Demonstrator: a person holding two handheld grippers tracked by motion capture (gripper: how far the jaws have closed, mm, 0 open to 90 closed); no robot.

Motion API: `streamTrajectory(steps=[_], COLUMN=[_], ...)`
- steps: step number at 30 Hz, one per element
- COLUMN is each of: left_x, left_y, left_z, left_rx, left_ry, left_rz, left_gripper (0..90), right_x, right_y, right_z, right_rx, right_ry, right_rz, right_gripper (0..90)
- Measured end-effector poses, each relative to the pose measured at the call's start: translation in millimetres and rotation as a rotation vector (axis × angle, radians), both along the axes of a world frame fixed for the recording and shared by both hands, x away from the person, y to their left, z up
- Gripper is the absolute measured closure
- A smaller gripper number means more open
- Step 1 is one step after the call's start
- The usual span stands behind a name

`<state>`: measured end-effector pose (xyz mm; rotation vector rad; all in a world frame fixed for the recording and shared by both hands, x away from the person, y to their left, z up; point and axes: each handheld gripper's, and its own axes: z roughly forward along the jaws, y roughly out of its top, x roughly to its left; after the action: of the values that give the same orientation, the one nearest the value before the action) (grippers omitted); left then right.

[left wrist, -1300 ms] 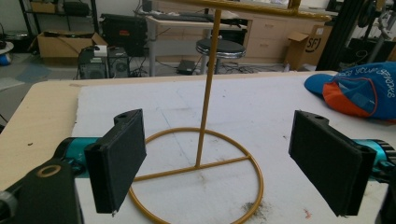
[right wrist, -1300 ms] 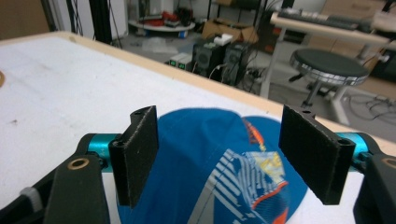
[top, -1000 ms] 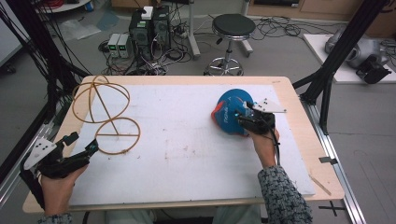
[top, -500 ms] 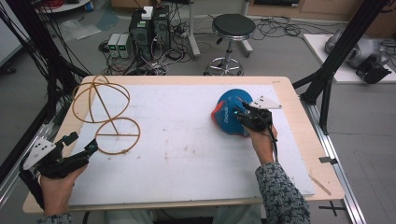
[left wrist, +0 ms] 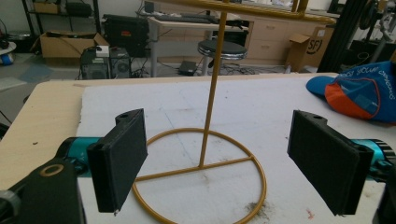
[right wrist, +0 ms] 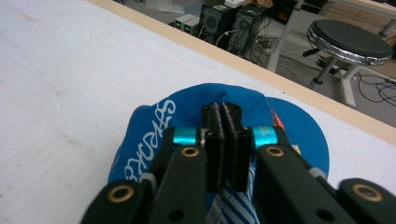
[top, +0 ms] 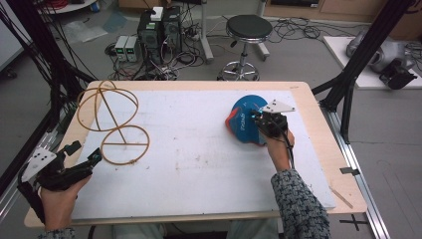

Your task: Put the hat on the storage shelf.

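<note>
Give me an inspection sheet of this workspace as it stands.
Surface: white sheet on a wooden table, faint smudges.
Job's things: blue cap lying at the right; gold wire stand upright at the left.
Clutter: nothing seen on the sheet.
Grippers: right gripper has just been closing, jaws together on the cap's fabric; left gripper open, facing the stand's base ring, apart from it.
Cables: one trails from the right gripper along the hand; tangle on the floor.
Surroundings: stool, computer boxes, black frame.
</note>
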<state>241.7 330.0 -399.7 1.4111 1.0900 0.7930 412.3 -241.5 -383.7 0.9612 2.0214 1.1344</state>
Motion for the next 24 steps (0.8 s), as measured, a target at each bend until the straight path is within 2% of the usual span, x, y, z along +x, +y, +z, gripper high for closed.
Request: streamTrajectory(steps=[2, 7, 15, 17, 24], left_x=[-0.2, -0.8, -1.6, -2.0, -4.1], left_y=[0.5, 2.6, 4.4, 5.3, 9.4], left_z=[0.1, 0.3, 1.2, 1.5, 3.7], left_rx=[-0.004, -0.006, -0.012, -0.008, -0.017], left_ry=[-0.003, -0.004, -0.008, -0.007, -0.018], left_rz=[0.004, 0.007, 0.009, 0.012, 0.020], left_gripper=[20.0, 20.0, 20.0, 20.0, 20.0], right_x=[1.2, 4.9, 7.6, 8.5, 13.5], right_y=[-0.4, -3.0, -0.5, 0.4, 6.1], right_z=[1.9, 11.0, 26.1, 30.6, 47.4], right_rx=[0.012, 0.083, 0.224, 0.267, 0.336], right_ry=[0.004, 0.010, 0.027, 0.020, -0.004], right_rz=[-0.005, -0.027, -0.043, -0.049, -0.055], right_gripper=[89.2, 89.3, 89.4, 89.3, 89.4])
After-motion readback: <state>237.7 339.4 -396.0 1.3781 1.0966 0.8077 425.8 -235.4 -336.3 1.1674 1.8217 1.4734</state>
